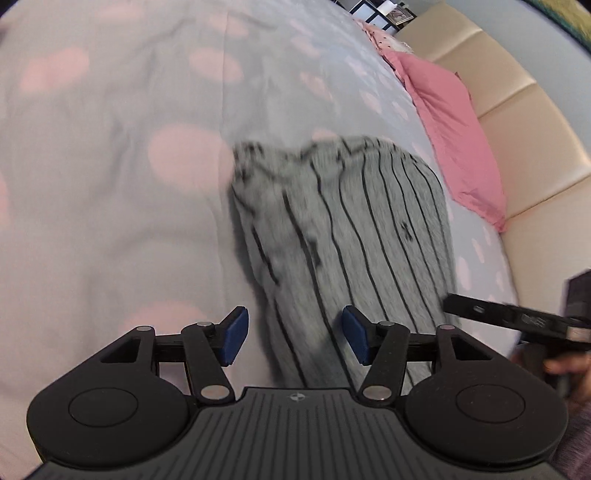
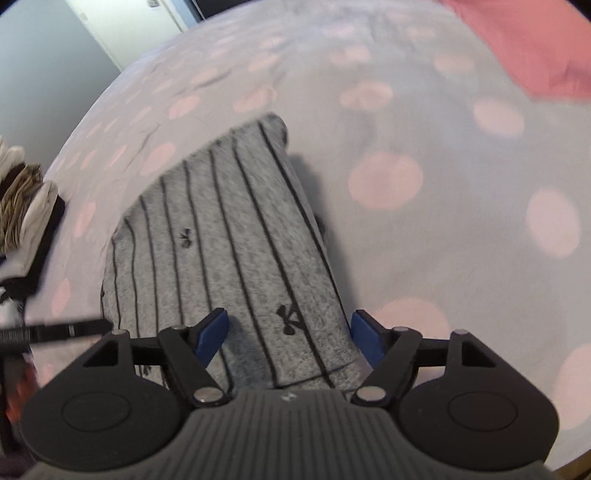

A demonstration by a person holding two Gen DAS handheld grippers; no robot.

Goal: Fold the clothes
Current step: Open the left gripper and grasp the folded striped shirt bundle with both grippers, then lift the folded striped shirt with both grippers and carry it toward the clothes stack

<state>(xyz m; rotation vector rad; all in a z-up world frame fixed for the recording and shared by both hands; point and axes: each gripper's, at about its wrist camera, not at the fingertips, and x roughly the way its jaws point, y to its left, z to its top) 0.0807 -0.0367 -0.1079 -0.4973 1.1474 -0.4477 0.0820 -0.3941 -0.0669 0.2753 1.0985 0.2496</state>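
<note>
No legible text, labels, brands or numbers in either view. Only sign: small round crosshair emblem on left gripper body (image 1: 294, 397) at 6 o'clock; same spot on right gripper body (image 2: 287, 397), blurred. Markings on black bar (image 1: 532, 320) at 3 o'clock too blurred to read.

Left tool (image 1: 292, 339), right tool (image 2: 288, 338): black bodies, blue pads, silver pivot screws.

I see a pale bedsheet (image 1: 110, 221) with pink spots, a pink pillow (image 1: 454, 136) against a cream padded headboard (image 1: 517, 103), dark shelving (image 1: 373, 9) far behind, and a white door (image 2: 122, 22) beside a grey wall (image 2: 40, 66)
</note>
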